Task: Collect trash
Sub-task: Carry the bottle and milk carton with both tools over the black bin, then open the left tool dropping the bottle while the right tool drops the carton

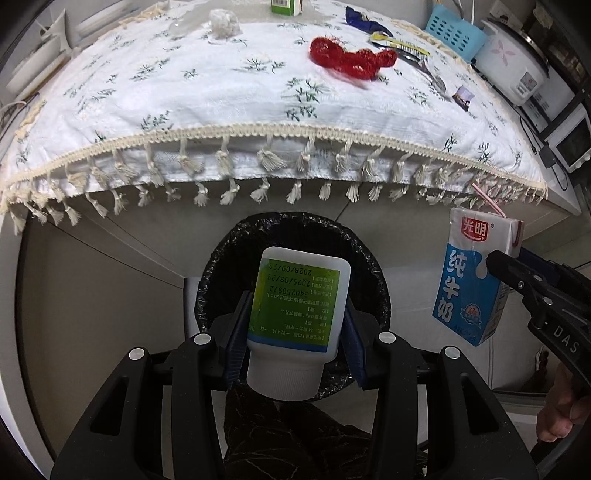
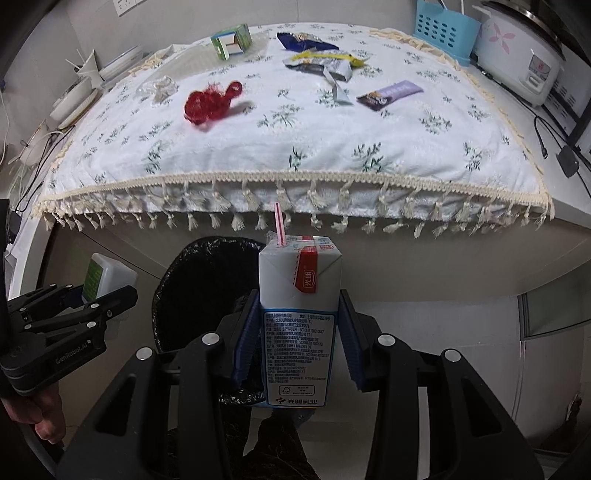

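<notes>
My left gripper (image 1: 295,332) is shut on a white pill bottle (image 1: 295,306) with a green label, held cap toward the camera above the black-lined trash bin (image 1: 229,258). My right gripper (image 2: 297,332) is shut on a milk carton (image 2: 299,295) with a pink straw, held just right of the bin (image 2: 192,280). The carton (image 1: 472,273) and right gripper also show in the left wrist view, and the bottle (image 2: 107,277) in the right wrist view. On the table lie a red mesh ball (image 2: 210,101), snack wrappers (image 2: 317,55), a purple bar wrapper (image 2: 391,94), crumpled clear plastic (image 2: 159,88) and a small green box (image 2: 231,40).
The table has a white flowered cloth (image 2: 295,129) with a tasselled front edge overhanging the bin. A blue basket (image 2: 443,29) and a rice cooker (image 2: 524,62) stand at the back right. Dishes and cables (image 2: 74,96) lie at the left. A black adapter (image 2: 567,162) lies at the right.
</notes>
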